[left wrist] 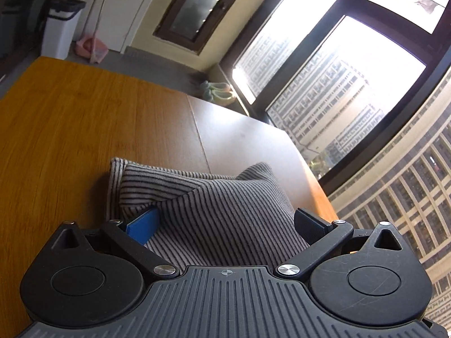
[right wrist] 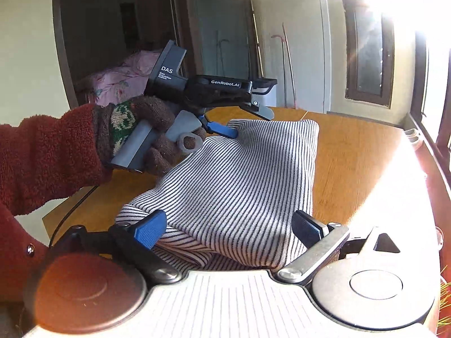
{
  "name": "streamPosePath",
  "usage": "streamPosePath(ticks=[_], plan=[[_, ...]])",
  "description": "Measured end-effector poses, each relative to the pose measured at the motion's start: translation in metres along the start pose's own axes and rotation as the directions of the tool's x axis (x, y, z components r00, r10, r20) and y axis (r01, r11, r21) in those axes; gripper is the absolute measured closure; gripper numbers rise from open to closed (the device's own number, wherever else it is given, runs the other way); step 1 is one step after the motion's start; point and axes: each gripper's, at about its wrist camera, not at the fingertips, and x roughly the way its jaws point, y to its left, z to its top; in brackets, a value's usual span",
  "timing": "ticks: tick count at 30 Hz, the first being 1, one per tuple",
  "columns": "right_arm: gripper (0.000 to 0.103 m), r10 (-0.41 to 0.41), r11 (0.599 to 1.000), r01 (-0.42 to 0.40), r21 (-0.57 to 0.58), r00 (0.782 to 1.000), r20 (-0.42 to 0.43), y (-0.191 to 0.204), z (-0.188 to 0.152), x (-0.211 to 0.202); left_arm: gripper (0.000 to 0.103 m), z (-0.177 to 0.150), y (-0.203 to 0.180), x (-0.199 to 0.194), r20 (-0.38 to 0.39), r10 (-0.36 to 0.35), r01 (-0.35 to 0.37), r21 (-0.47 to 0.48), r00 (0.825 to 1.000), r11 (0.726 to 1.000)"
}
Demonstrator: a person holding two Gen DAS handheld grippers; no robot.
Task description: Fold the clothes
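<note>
Our left gripper has its jaws spread wide around a fold of the striped garment: the blue pad on the left finger is tucked under a lifted flap, the black right finger stands clear beside the cloth, and nothing is pinched. From the right wrist view the same left gripper shows one blue finger poking into the far-left corner of the cloth while the other is raised above it. A gloved left hand in a red fleece sleeve holds its handle.

Our right gripper is likewise wide apart, its blue left pad resting on the near-left corner of the striped garment and its right finger just beside the near edge; it grips nothing that we can see.

The garment lies as a thick, already doubled bundle on the wooden table, towards the near edge, with bare wood to its right and beyond it.

We judge the step in hand to be taking hold of the left side for another fold. To do it well, we should slide each lower finger fully under all the layers before closing, close both grippers together, lift only slightly, and carry the edge across evenly so the stripes stay aligned and no inner layer slips out.
</note>
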Motion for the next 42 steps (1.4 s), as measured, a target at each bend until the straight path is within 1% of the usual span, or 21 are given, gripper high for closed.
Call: streamPosePath(ticks=[1,3,6,9,11,16,17,18,21,23,26,28,30,32,33,36,38,39,40,41,42], plan=[[0.0,-0.01,1.0,0.01,0.02,1.0,0.007,-0.001,0.0,0.0,0.0,-0.001,-0.002,-0.003,0.003,0.01,-0.01,0.017,1.0,1.0],[0.0,-0.025,0.998,0.024,0.05,1.0,0.014,-0.003,0.0,0.001,0.0,-0.006,-0.012,-0.016,0.015,0.053,-0.054,0.082,0.999,0.995],[0.0,-0.075,0.997,0.075,0.029,0.997,0.014,-0.002,-0.003,0.005,0.0,-0.026,-0.033,-0.042,0.036,0.109,-0.114,0.2,0.993,0.973],[0.0,-0.165,0.986,0.165,-0.007,0.986,0.006,0.0,-0.009,0.008,0.0,-0.059,-0.055,-0.068,0.031,0.099,-0.104,0.329,0.995,0.939],[0.0,-0.209,0.978,0.209,-0.023,0.978,-0.007,-0.001,-0.011,0.01,0.0,-0.081,-0.065,-0.079,0.006,0.085,-0.08,0.39,0.996,0.917],[0.0,-0.267,0.962,0.256,-0.098,0.955,-0.125,0.005,-0.024,0.025,0.0,-0.136,-0.084,-0.09,-0.044,0.145,-0.096,0.557,0.989,0.825],[0.0,-0.274,0.96,0.264,-0.097,0.953,-0.125,0.007,-0.026,0.024,0.0,-0.14,-0.085,-0.091,-0.03,0.157,-0.113,0.559,0.987,0.821],[0.0,-0.271,0.961,0.256,-0.105,0.947,-0.169,0.008,-0.028,0.025,0.0,-0.143,-0.085,-0.092,-0.022,0.166,-0.126,0.557,0.986,0.821],[0.0,-0.266,0.964,0.257,-0.073,0.949,-0.171,0.007,-0.03,0.021,0.0,-0.139,-0.078,-0.092,-0.048,0.164,-0.117,0.504,0.985,0.856],[0.0,-0.255,0.967,0.248,-0.06,0.95,-0.182,0.005,-0.03,0.02,0.0,-0.141,-0.075,-0.094,-0.051,0.172,-0.125,0.495,0.984,0.86],[0.0,-0.183,0.983,0.177,-0.052,0.971,-0.153,-0.001,-0.021,0.007,0.0,-0.142,-0.077,-0.103,-0.037,0.175,-0.132,0.507,0.984,0.852],[0.0,-0.144,0.989,0.14,-0.042,0.984,-0.105,-0.002,-0.011,-0.004,0.0,-0.142,-0.078,-0.109,-0.027,0.175,-0.136,0.519,0.984,0.844],[0.0,-0.184,0.982,0.181,-0.051,0.982,-0.044,-0.004,-0.001,-0.009,0.0,-0.139,-0.079,-0.11,-0.023,0.175,-0.137,0.521,0.984,0.842],[0.0,-0.265,0.963,0.264,-0.049,0.964,-0.019,-0.01,0.006,-0.003,0.0,-0.139,-0.08,-0.109,-0.022,0.177,-0.139,0.522,0.984,0.842],[0.0,-0.292,0.956,0.291,-0.039,0.955,-0.041,-0.015,0.006,0.005,0.0,-0.139,-0.08,-0.109,-0.022,0.178,-0.14,0.522,0.984,0.841],[0.0,-0.267,0.964,0.263,-0.042,0.95,-0.161,-0.027,-0.013,0.028,0.0,-0.141,-0.081,-0.115,-0.01,0.179,-0.147,0.527,0.984,0.837],[0.0,-0.261,0.965,0.259,-0.031,0.953,-0.154,-0.029,-0.014,0.025,0.0,-0.14,-0.079,-0.12,0.002,0.187,-0.159,0.536,0.982,0.829],[0.0,-0.27,0.962,0.263,-0.067,0.952,-0.142,-0.025,-0.01,0.022,0.0,-0.14,-0.077,-0.122,0.008,0.191,-0.165,0.54,0.982,0.825],[0.0,-0.28,0.955,0.266,-0.132,0.954,-0.105,-0.016,-0.009,0.018,0.0,-0.139,-0.074,-0.125,0.011,0.193,-0.168,0.539,0.981,0.826],[0.003,-0.288,0.942,0.27,-0.198,0.955,-0.065,-0.006,-0.007,0.014,0.0,-0.139,-0.072,-0.127,0.013,0.195,-0.172,0.536,0.981,0.827],[0.008,-0.247,0.936,0.228,-0.269,0.968,-0.039,0.007,-0.007,0.009,0.0,-0.139,-0.07,-0.131,0.016,0.201,-0.179,0.532,0.979,0.828]])
